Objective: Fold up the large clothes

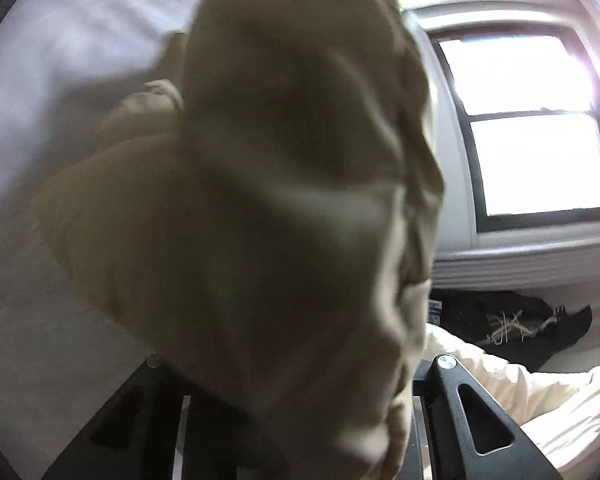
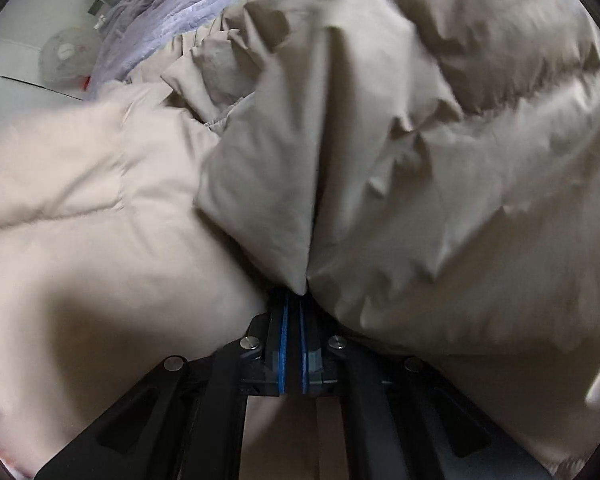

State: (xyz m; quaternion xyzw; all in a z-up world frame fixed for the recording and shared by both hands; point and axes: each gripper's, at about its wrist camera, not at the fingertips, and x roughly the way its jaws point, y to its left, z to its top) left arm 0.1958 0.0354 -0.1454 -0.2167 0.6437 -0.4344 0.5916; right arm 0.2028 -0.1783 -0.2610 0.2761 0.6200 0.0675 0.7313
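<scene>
A large beige puffer jacket (image 2: 420,160) fills the right wrist view. My right gripper (image 2: 294,292) is shut on a fold of it, the blue pads nearly together with fabric pinched at their tips. In the left wrist view the same beige jacket (image 1: 280,220) hangs bunched right in front of the camera and hides the fingertips of my left gripper (image 1: 300,420). Only the black finger arms (image 1: 472,412) show at the bottom. The cloth rises from between them, so it looks held.
A lilac blanket (image 2: 172,12) lies on the bed behind the jacket. A bright window (image 1: 528,128) is at the right of the left wrist view, with dark clothes (image 1: 520,320) below its sill. A white fan (image 2: 68,60) stands at the far left.
</scene>
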